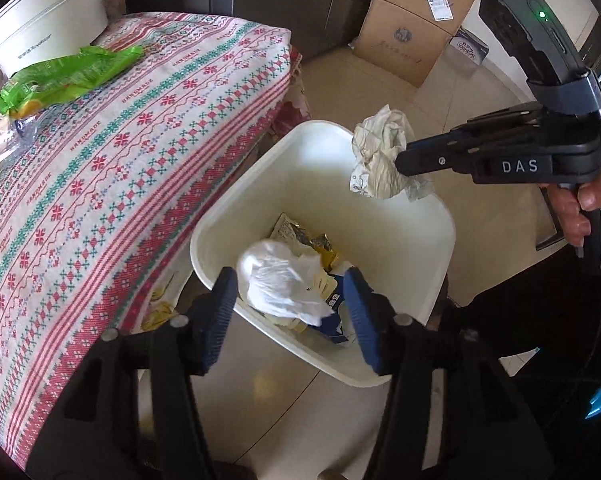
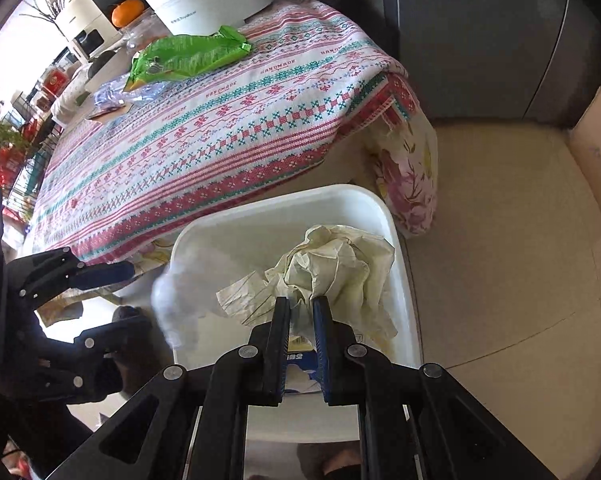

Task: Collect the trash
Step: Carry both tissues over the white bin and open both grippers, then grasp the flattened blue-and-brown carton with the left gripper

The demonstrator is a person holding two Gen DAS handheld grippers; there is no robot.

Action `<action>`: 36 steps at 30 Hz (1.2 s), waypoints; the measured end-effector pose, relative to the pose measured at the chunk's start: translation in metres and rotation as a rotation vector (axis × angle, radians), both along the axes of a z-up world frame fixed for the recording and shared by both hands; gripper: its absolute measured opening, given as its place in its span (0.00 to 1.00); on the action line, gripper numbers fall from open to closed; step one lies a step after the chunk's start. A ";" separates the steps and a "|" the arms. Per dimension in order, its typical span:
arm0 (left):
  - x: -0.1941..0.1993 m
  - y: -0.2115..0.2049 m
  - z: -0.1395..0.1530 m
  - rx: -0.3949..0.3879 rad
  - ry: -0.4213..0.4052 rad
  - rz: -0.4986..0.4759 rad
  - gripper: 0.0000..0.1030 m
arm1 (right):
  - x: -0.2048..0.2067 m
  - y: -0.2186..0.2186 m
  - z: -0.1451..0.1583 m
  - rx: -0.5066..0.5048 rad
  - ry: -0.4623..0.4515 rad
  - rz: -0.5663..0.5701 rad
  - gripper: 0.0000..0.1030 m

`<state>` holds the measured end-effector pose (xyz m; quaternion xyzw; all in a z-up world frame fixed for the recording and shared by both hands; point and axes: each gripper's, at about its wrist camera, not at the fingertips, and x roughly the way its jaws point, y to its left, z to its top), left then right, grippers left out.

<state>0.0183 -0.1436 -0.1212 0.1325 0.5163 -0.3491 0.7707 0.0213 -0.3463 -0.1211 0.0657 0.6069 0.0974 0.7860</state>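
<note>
1. Tablecloth (image 1: pixel 148 128) in red and green cross-stitch is covering the table I am working beside, with a green snack wrapper (image 1: pixel 68 76) lying on it.
2. White bin (image 1: pixel 404 240) is sitting on the floor just beside the table, holding a white plastic bag (image 1: pixel 276 280).
3. My right gripper (image 2: pixel 301 308) is pinching crumpled paper (image 2: pixel 340 264) above the bin.
4. My left gripper (image 1: pixel 288 300) is hanging spread apart over the bin, gripping nothing.

A table (image 1: pixel 148 128) under a red, green and white patterned cloth sits left of the left gripper (image 1: pixel 290 314). At its far end stands a white pot (image 1: pixel 48 28), with an orange (image 2: pixel 128 13) just behind it. Cardboard boxes (image 1: pixel 412 28) stack on the tiled floor (image 1: pixel 480 92) far ahead, against a dark cabinet (image 2: pixel 480 40).
</note>
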 end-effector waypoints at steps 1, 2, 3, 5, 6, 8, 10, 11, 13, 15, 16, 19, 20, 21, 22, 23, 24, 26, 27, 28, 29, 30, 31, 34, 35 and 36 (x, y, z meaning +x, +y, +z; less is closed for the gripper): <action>0.000 0.000 0.002 -0.001 -0.013 0.004 0.60 | 0.000 -0.001 -0.001 -0.002 0.003 -0.002 0.13; 0.001 0.001 0.005 0.001 -0.026 0.011 0.60 | 0.000 -0.001 -0.002 -0.005 0.007 -0.006 0.13; 0.002 0.003 0.007 0.000 -0.038 0.023 0.60 | 0.000 -0.001 -0.003 -0.008 0.013 -0.008 0.13; 0.006 0.007 0.013 -0.009 -0.054 0.050 0.60 | 0.000 -0.002 -0.006 -0.012 0.026 -0.010 0.13; 0.008 0.011 0.016 -0.013 -0.061 0.065 0.61 | -0.001 -0.002 -0.007 -0.015 0.031 -0.008 0.13; 0.013 0.017 0.020 -0.020 -0.069 0.095 0.63 | -0.002 0.000 -0.009 -0.022 0.041 -0.005 0.13; 0.016 0.026 0.024 -0.027 -0.077 0.129 0.64 | -0.001 0.001 -0.011 -0.030 0.050 -0.004 0.13; 0.018 0.030 0.026 -0.030 -0.079 0.148 0.64 | -0.001 0.001 -0.011 -0.033 0.055 -0.005 0.13; 0.023 0.038 0.028 -0.038 -0.077 0.178 0.64 | -0.001 0.002 -0.013 -0.042 0.062 -0.007 0.17; 0.026 0.045 0.030 -0.044 -0.079 0.202 0.64 | 0.000 0.002 -0.012 -0.051 0.065 -0.011 0.23; 0.028 0.048 0.031 -0.045 -0.082 0.212 0.64 | 0.000 0.002 -0.012 -0.054 0.063 -0.019 0.28; 0.032 0.055 0.033 -0.048 -0.088 0.235 0.67 | 0.001 0.001 -0.009 -0.051 0.057 -0.034 0.50; 0.033 0.057 0.033 -0.048 -0.090 0.243 0.68 | 0.001 0.001 -0.007 -0.051 0.049 -0.038 0.53; 0.034 0.059 0.034 -0.049 -0.091 0.249 0.68 | 0.002 0.001 -0.006 -0.050 0.045 -0.041 0.55; 0.035 0.061 0.034 -0.050 -0.091 0.254 0.69 | 0.003 0.002 -0.004 -0.049 0.042 -0.042 0.56; 0.035 0.063 0.034 -0.049 -0.091 0.259 0.69 | 0.004 0.002 -0.003 -0.047 0.040 -0.044 0.57; 0.035 0.064 0.035 -0.049 -0.092 0.264 0.69 | 0.004 0.003 -0.002 -0.046 0.038 -0.047 0.58; 0.036 0.068 0.037 -0.050 -0.095 0.273 0.69 | 0.006 0.005 0.001 -0.052 0.030 -0.048 0.60; 0.037 0.070 0.038 -0.050 -0.095 0.277 0.69 | 0.007 0.006 0.002 -0.057 0.025 -0.047 0.61; 0.039 0.072 0.039 -0.048 -0.097 0.281 0.69 | 0.008 0.007 0.004 -0.063 0.020 -0.045 0.63; 0.041 0.073 0.041 -0.046 -0.101 0.288 0.69 | 0.009 0.009 0.006 -0.072 0.014 -0.043 0.63; 0.043 0.077 0.043 -0.045 -0.107 0.299 0.70 | 0.010 0.012 0.008 -0.087 0.004 -0.040 0.65; 0.045 0.080 0.045 -0.046 -0.113 0.311 0.72 | 0.012 0.014 0.011 -0.100 -0.006 -0.038 0.67; 0.056 0.097 0.052 -0.053 -0.127 0.372 0.78 | 0.018 0.022 0.019 -0.116 -0.035 -0.034 0.72; 0.060 0.104 0.054 -0.058 -0.128 0.395 0.79 | 0.021 0.025 0.022 -0.119 -0.046 -0.033 0.73; 0.065 0.111 0.056 -0.064 -0.128 0.418 0.79 | 0.024 0.029 0.025 -0.122 -0.056 -0.031 0.76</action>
